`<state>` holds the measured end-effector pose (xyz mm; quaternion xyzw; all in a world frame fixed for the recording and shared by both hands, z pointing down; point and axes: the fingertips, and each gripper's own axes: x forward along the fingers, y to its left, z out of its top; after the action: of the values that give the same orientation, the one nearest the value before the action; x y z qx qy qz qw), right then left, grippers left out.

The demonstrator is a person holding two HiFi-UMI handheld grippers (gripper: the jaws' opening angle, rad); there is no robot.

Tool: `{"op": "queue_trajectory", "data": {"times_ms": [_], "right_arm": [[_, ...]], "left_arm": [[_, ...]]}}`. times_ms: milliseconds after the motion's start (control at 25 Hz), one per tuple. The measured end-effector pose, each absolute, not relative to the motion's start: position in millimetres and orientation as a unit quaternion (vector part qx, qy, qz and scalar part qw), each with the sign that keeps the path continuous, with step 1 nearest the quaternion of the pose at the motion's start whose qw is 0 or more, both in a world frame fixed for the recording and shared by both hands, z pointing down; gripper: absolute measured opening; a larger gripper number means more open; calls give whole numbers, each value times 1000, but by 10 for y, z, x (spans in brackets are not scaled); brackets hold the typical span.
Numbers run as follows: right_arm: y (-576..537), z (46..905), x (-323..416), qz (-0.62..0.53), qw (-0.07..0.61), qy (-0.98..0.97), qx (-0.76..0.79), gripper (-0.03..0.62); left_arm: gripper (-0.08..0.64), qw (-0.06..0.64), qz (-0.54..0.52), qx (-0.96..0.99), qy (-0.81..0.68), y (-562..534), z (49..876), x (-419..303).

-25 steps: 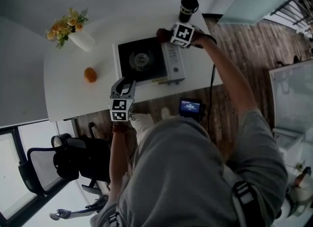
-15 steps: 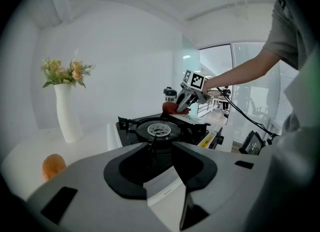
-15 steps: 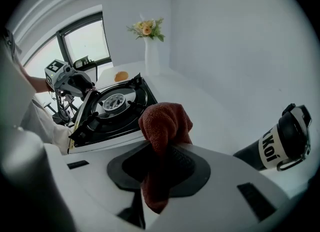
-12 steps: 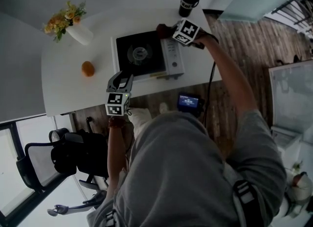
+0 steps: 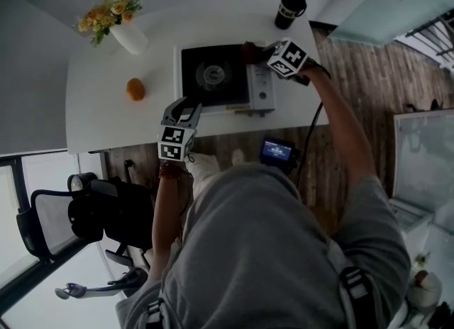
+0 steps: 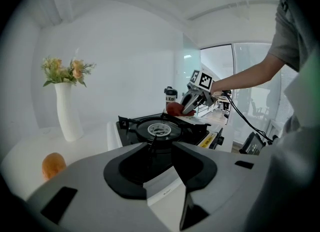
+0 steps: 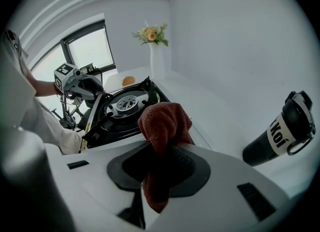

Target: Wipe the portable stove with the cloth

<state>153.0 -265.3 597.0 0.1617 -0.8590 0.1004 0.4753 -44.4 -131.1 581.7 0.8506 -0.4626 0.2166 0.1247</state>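
The right gripper (image 5: 264, 55) is clamping the rust-red cloth (image 5: 250, 52) at the portable stove (image 5: 213, 76) far-right corner, apparently mid-wipe, while the left gripper (image 5: 187, 106) is hovering empty, jaws apart, near its front edge; next, probably sweeping across the black top.

Desk (image 5: 99, 122) left of stove (image 5: 213, 76) open, save an orange (image 5: 135, 89) and, at the far corner, a vase (image 5: 130, 37). Cup (image 5: 289, 8) stands beyond stove's right end. Left tool (image 5: 186, 105) at its front edge; right tool (image 5: 261, 54) with cloth (image 7: 165, 118) over its right side.

Right claw (image 7: 158, 172) pinches red cloth (image 7: 165, 121) by stove (image 7: 124, 105)
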Motion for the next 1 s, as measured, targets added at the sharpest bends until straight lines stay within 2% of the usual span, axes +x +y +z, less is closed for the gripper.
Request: {"op": "queue_trajectory", "data": {"times_ms": [440, 1000], "right_arm": [[-2359, 6003, 1535, 111, 466, -865, 151, 87], [-1915, 5970, 1518, 119, 411, -891, 153, 87]], "left_arm": [[169, 126, 218, 847, -468, -1313, 5823, -451], [164, 123, 221, 844, -474, -1317, 5827, -458]]}}
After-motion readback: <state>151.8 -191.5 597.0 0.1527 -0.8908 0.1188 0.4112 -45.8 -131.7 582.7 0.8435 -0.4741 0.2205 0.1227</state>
